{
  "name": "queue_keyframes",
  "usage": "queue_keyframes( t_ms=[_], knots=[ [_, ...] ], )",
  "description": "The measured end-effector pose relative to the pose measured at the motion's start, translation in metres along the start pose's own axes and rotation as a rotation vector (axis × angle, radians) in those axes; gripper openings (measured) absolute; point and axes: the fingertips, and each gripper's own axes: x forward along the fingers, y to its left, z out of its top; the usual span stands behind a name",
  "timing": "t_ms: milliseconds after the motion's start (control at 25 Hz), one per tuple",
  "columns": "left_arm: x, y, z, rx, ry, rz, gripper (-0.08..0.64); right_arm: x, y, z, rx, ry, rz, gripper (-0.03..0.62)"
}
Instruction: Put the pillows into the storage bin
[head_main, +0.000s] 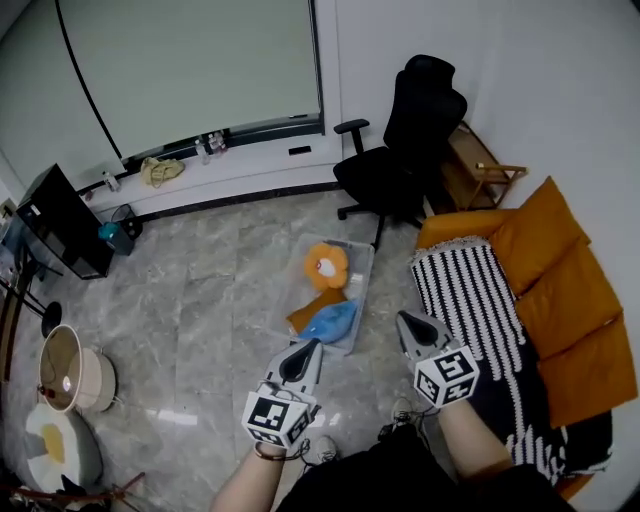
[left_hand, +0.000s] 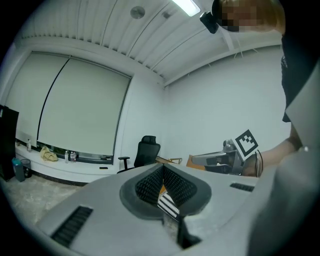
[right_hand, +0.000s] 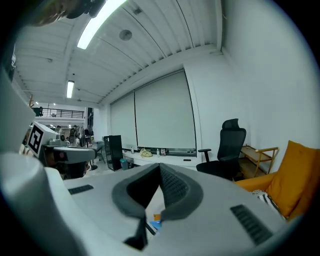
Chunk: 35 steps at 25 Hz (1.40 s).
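Observation:
A clear storage bin lies on the marble floor in front of me. Inside it are a round orange plush pillow, a brown pillow and a blue pillow. My left gripper hovers just short of the bin's near end, jaws shut and empty. Level with it, my right gripper is held to the bin's right, beside the sofa, also shut on nothing. In each gripper view the pads meet with nothing between them.
An orange sofa with a black-and-white striped blanket stands at the right. A black office chair is behind the bin, with a wooden shelf next to it. A black cabinet and a round heater are at the left.

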Motion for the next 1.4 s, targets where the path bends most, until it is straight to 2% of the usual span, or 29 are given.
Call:
queue_keyframes(
  t_ms=[120, 280, 520, 680, 840, 1120, 1240, 1400],
  knots=[
    [-0.027, 0.004, 0.006, 0.010, -0.024, -0.032, 0.006, -0.020, 0.030, 0.007, -0.042, -0.002, -0.027, 0.003],
    [-0.041, -0.008, 0.012, 0.012, -0.057, -0.075, 0.006, -0.049, 0.037, 0.011, -0.058, -0.008, -0.083, 0.003],
    [-0.039, -0.039, -0.007, -0.008, -0.006, -0.111, 0.006, -0.078, 0.032, 0.001, -0.046, -0.006, -0.118, 0.003],
    [-0.023, -0.075, -0.015, 0.001, 0.018, -0.126, 0.006, -0.107, 0.010, -0.011, -0.025, -0.017, -0.127, 0.003],
    [0.000, -0.132, -0.030, -0.014, 0.063, -0.130, 0.006, -0.152, -0.027, -0.029, 0.007, -0.017, -0.127, 0.003],
    [0.037, -0.229, -0.054, -0.046, 0.085, -0.118, 0.006, -0.226, -0.093, -0.062, 0.020, 0.018, -0.125, 0.003],
    [0.040, -0.243, -0.061, -0.040, 0.098, -0.112, 0.006, -0.237, -0.104, -0.071, 0.033, 0.027, -0.123, 0.003],
    [0.039, -0.236, -0.058, -0.011, 0.105, -0.121, 0.006, -0.231, -0.102, -0.070, 0.050, 0.016, -0.127, 0.003]
  ],
)
